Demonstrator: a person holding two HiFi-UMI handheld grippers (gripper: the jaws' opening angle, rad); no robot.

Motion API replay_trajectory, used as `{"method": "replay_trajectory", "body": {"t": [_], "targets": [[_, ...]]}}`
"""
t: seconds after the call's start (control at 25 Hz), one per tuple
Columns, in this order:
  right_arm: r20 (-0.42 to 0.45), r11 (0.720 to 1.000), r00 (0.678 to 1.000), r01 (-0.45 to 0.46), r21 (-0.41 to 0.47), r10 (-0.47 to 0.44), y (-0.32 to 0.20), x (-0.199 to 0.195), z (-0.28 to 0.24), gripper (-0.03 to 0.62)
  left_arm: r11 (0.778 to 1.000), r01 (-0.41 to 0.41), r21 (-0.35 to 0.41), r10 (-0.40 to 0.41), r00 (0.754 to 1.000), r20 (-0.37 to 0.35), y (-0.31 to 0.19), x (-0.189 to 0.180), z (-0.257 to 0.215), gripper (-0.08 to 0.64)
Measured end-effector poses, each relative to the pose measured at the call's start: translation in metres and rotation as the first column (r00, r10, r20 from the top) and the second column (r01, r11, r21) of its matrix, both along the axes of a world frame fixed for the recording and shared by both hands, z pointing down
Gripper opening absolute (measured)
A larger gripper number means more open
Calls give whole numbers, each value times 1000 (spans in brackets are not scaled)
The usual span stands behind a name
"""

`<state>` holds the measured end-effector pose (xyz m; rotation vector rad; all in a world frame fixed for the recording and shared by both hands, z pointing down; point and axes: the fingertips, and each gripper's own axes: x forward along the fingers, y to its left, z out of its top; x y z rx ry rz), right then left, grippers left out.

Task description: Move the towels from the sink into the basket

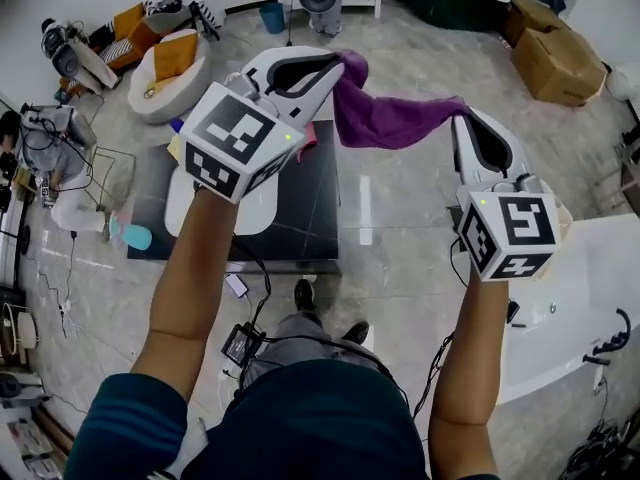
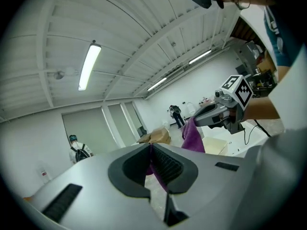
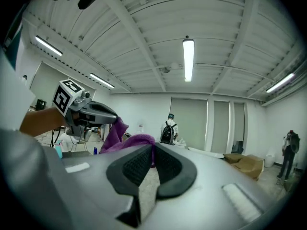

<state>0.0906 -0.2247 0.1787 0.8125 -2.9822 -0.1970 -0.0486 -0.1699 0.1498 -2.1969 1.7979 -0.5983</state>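
Note:
A purple towel point(image 1: 392, 118) hangs stretched in the air between my two grippers, high above the floor. My left gripper point(image 1: 340, 66) is shut on its left corner, with purple cloth pinched between the dark pads point(image 2: 165, 166). My right gripper point(image 1: 460, 118) is shut on the towel's right corner; the cloth point(image 3: 129, 143) bunches at the pad tips. Each gripper view shows the other gripper holding the towel point(image 2: 194, 135). No sink and no basket can be made out for sure.
Below stands a low black table point(image 1: 300, 208) with a white oval thing on it. A white counter point(image 1: 570, 298) lies at the right. Cardboard boxes point(image 1: 555, 58) sit at the far right. A white round seat point(image 1: 170, 83) with orange cushions is at the far left. People point(image 3: 168, 128) stand far off.

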Motion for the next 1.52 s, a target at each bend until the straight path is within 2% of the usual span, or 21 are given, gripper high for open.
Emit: {"method": "replay_trajectory", "body": {"t": [0.28, 0.44, 0.64, 0.72, 0.88, 1.2, 1.36, 1.52], "targets": [[-10, 984, 984, -176, -18, 176, -42, 86, 5, 21, 988, -154, -12, 154, 988, -17, -61, 69, 6, 18], [-20, 959, 959, -283, -20, 282, -59, 125, 7, 21, 967, -254, -14, 254, 967, -38, -91, 102, 12, 18], [-43, 921, 920, -390, -10, 389, -70, 155, 8, 21, 934, -358, -18, 357, 932, -57, -123, 125, 19, 18], [-57, 901, 900, -434, -4, 433, -73, 169, 8, 21, 913, -407, -14, 405, 912, -70, -134, 139, 20, 18], [-71, 844, 842, -536, 4, 535, -78, 204, 4, 21, 865, -502, -4, 500, 862, -82, -155, 169, 20, 18], [-90, 751, 747, -660, 7, 658, -83, 254, 10, 21, 795, -607, 10, 604, 788, -120, -183, 213, 27, 18], [-95, 711, 708, -703, -4, 699, -88, 285, 17, 21, 772, -636, 3, 630, 764, -140, -199, 239, 36, 18], [-103, 687, 685, -727, -23, 721, -97, 325, 29, 21, 761, -648, -11, 639, 753, -158, -216, 274, 48, 18]]}}
